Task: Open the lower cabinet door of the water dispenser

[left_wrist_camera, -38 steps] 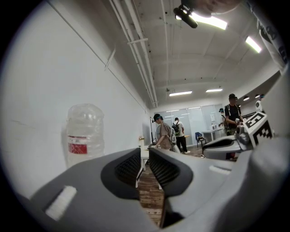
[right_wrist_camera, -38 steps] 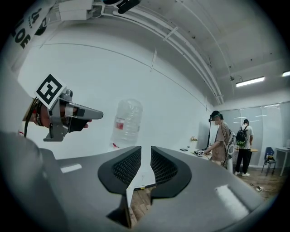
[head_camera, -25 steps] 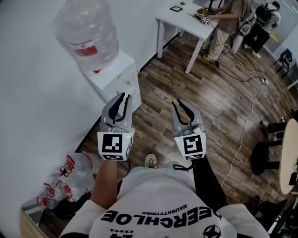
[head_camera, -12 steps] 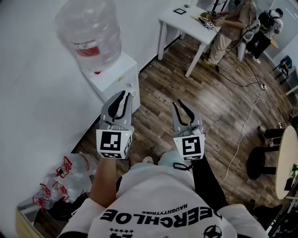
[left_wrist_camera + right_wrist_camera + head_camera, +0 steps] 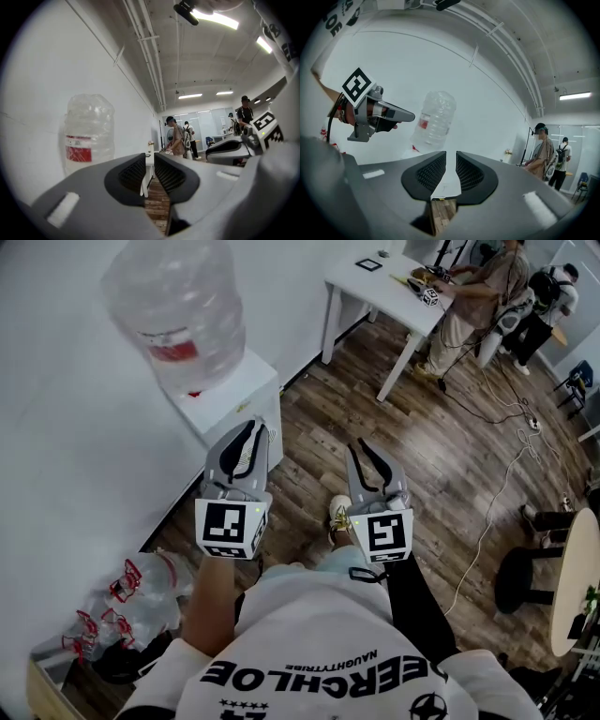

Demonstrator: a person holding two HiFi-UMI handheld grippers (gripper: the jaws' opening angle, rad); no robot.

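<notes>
I aim the left hand-held gripper (image 5: pixel 251 430) and the right hand-held gripper (image 5: pixel 364 448) level at the water dispenser (image 5: pixel 230 390). Both sets of jaws are barely apart and empty, free to pull it open lower down.

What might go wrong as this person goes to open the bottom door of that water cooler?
The big water bottle stands on top of the dispenser; a knock from the left tool or a hard tug might rock it. Spare bottles lie on the floor by the wall at the person's left, a possible trip. The left and right tool jaws stand barely apart, perhaps too narrow for a door grip.
</notes>
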